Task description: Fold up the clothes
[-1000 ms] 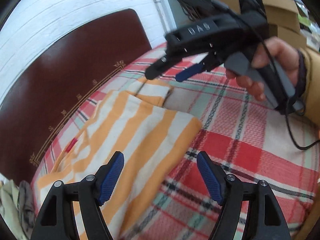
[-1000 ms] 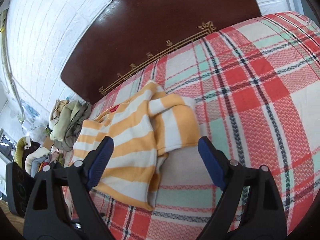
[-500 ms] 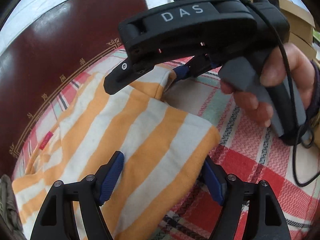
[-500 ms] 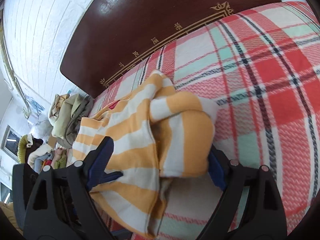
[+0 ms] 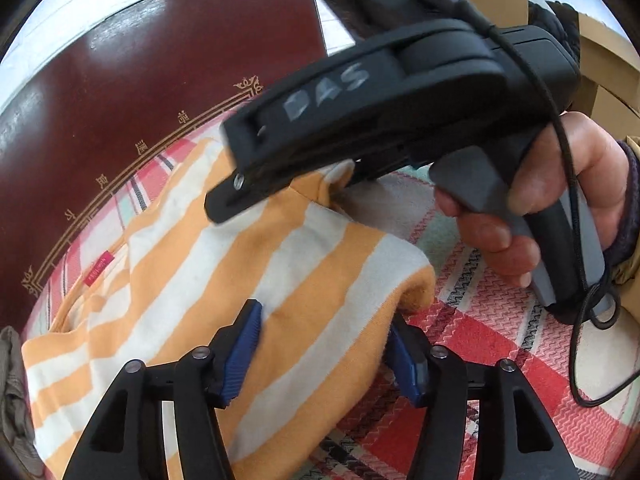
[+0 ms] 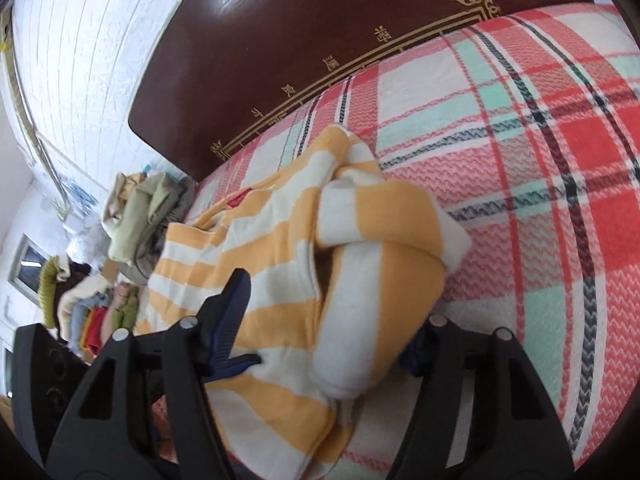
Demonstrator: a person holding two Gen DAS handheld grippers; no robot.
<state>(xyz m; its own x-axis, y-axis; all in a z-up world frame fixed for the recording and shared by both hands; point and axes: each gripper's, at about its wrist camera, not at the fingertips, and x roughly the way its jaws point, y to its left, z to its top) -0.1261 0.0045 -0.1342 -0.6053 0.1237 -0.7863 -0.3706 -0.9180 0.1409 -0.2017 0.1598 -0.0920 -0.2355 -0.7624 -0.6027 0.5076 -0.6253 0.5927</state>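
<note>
Here, on the bed, an orange-and-white striped garment (image 5: pixel 224 280) lies bunched on the red, white and mint plaid blanket (image 5: pixel 520 360), close to the dark brown headboard (image 5: pixel 120 80) with its gold border. A small red label (image 5: pixel 99 271) shows near the garment's far edge.

The left tool (image 5: pixel 324 344) has its blue-padded fingers (image 5: pixel 240 344) spread with a thick fold of the striped cloth filling the gap between them — the pads sit against the fabric on both sides, though I cannot tell if they are truly pinching it. The right tool (image 6: pixel 320 328) straddles another rolled part of the same garment; its right pad is mostly hidden behind the cloth, so whether it grips is unclear from here.

From the left wrist view, the right tool's black body marked "DAS" reaches in from the right, its tip over the garment's upper edge, with the person's right hand (image 5: pixel 560 200) wrapped around the grey handle and a black cable (image 5: pixel 576 320) trailing down.

Off the bed's far side, a heap of other clothes (image 6: pixel 140 216) is piled in greens and tans.
</note>
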